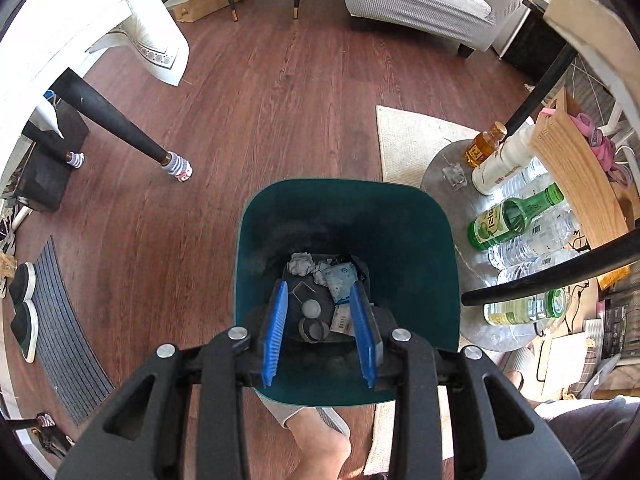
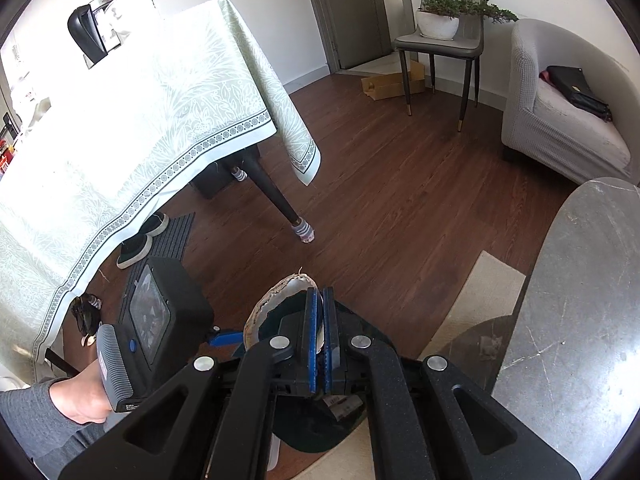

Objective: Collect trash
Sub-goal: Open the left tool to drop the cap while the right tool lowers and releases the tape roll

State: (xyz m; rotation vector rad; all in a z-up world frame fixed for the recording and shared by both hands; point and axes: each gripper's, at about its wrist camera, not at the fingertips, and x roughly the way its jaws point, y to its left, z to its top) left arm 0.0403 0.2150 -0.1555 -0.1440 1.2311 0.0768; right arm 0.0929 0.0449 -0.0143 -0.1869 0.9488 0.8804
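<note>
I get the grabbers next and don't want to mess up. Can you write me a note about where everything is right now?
Left gripper: jaws open, nothing held, pointing down into the dark teal plastic bin.
Right gripper: jaws shut on a thin whitish scrap with a torn edge, held over the bin.
Done: crumpled paper balls and a pale wrapper lie in the bin.
Left: drop the scrap in. The bottles on the round grey stone table may be next, though I can't tell if they are trash.
</note>
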